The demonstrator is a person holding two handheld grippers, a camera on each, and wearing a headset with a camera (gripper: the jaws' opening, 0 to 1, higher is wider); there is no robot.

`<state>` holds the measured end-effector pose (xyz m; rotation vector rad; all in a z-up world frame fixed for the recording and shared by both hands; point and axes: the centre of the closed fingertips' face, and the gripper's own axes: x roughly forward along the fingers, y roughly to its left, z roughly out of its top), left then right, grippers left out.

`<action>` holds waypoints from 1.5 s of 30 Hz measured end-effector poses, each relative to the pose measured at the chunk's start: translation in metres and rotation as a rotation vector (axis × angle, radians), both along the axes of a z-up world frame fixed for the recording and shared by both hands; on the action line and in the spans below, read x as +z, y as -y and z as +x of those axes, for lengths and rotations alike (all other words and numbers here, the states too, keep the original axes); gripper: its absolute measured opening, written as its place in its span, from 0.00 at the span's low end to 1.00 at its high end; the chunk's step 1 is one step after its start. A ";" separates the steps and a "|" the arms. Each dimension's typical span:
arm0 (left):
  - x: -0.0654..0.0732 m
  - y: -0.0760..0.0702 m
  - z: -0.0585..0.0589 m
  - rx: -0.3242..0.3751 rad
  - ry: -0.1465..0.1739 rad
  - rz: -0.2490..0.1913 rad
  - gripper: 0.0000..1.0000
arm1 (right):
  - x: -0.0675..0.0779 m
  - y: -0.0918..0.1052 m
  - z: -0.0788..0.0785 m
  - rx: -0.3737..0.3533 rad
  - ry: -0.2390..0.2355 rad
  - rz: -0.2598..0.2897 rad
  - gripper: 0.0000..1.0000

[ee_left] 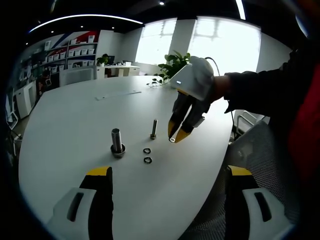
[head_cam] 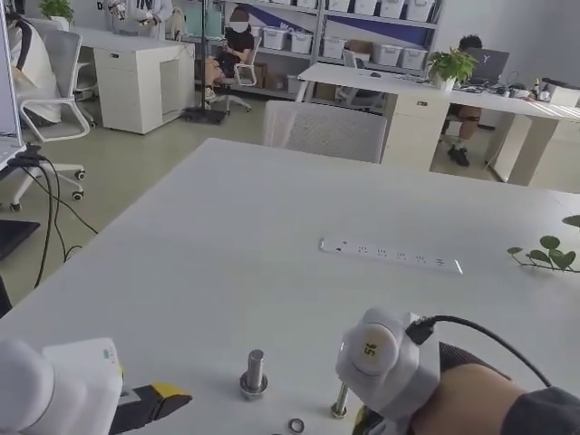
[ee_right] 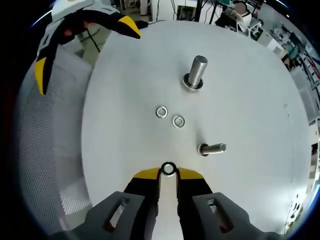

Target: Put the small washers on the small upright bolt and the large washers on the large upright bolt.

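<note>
In the head view, a round white cap (head_cam: 370,349) on the right gripper (ee_left: 174,136) bears the number 15, turned sideways. Far behind, a laptop lid (head_cam: 488,63) shows the letter Y.

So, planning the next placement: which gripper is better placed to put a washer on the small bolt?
Right. The right gripper is shut on a washer close to the small bolt; the left gripper is open and empty, farther back.
</note>
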<state>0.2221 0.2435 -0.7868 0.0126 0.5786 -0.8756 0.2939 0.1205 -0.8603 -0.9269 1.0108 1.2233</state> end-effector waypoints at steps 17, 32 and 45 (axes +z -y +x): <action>0.002 0.003 0.000 -0.008 0.002 0.002 0.93 | 0.020 0.020 0.018 -0.038 0.042 -0.013 0.13; 0.002 0.003 0.001 -0.006 0.009 0.000 0.94 | 0.061 0.007 0.038 -0.007 0.125 0.011 0.13; 0.003 0.002 0.001 -0.001 0.010 -0.001 0.93 | 0.076 -0.014 0.049 0.044 0.162 0.015 0.13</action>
